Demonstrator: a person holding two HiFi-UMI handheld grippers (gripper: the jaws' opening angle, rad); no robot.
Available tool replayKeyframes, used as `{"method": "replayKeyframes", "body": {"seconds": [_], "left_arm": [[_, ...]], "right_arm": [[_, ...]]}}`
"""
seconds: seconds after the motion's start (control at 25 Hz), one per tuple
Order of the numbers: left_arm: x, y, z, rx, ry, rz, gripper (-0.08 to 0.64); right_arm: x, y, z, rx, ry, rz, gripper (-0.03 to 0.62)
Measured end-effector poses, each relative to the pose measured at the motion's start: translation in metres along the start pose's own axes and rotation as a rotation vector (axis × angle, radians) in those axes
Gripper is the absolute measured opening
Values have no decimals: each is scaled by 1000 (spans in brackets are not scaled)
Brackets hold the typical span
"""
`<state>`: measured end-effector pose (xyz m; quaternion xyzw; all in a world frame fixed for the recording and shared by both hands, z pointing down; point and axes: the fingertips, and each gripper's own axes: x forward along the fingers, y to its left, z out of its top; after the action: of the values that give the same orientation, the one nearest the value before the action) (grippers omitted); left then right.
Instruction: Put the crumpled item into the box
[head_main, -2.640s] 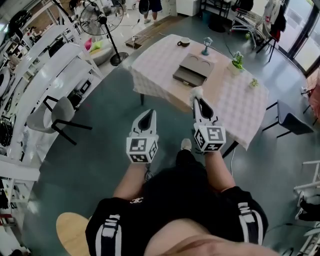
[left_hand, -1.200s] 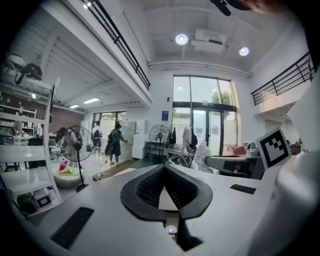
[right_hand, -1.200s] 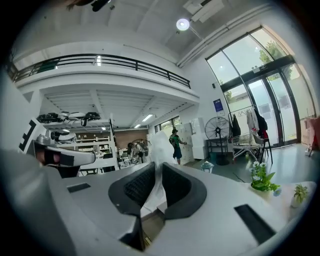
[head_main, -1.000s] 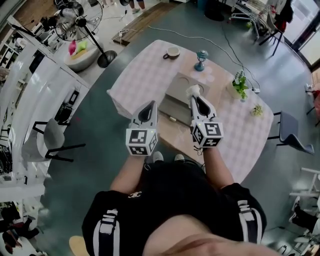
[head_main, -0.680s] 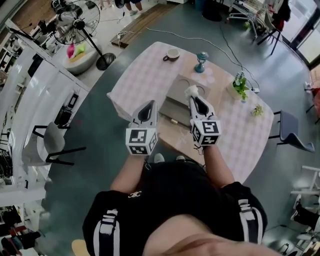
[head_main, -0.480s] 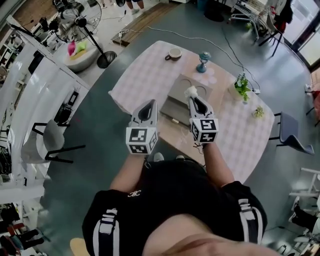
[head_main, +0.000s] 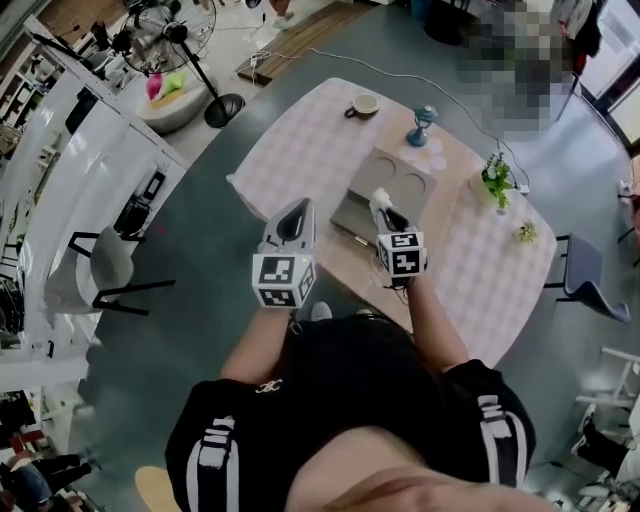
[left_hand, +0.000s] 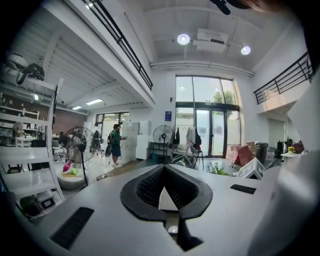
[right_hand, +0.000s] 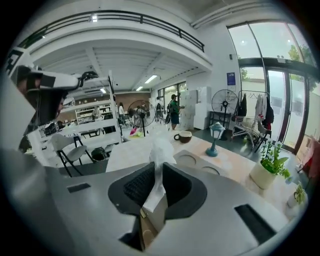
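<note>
Head view: the right gripper (head_main: 385, 209) grips the crumpled item (head_main: 379, 196), seen against the 6 o'clock edge of the box (head_main: 402, 178) on the table (head_main: 300, 150) — the left gripper (head_main: 298, 208) at its 9 o'clock.
Left gripper view: jaws together, nothing between.
Right gripper view: jaws clamped on the white wad — box at 1 o'clock.

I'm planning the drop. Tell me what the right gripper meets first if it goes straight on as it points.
Probably the box on the table: the right gripper, shut on the crumpled item, points at its top with two round recesses. Depth is unclear.
</note>
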<state>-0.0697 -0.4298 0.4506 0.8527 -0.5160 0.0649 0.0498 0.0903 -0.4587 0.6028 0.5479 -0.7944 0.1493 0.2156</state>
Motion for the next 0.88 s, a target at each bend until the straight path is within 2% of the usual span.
{"method": "replayKeyframes", "body": {"seconds": [0.16,0.56,0.88], "left_arm": [[-4,5,-3,-3,5,14,-9],[-12,19,-9,-9,17,47,-9],[-16,23,-14,-11,29,63,-9]], "right_arm": [[14,4,-22,-29,69,8,48],[48,3,-87,-11,227,30,51],[56,6,-131,64,351,61,57]]}}
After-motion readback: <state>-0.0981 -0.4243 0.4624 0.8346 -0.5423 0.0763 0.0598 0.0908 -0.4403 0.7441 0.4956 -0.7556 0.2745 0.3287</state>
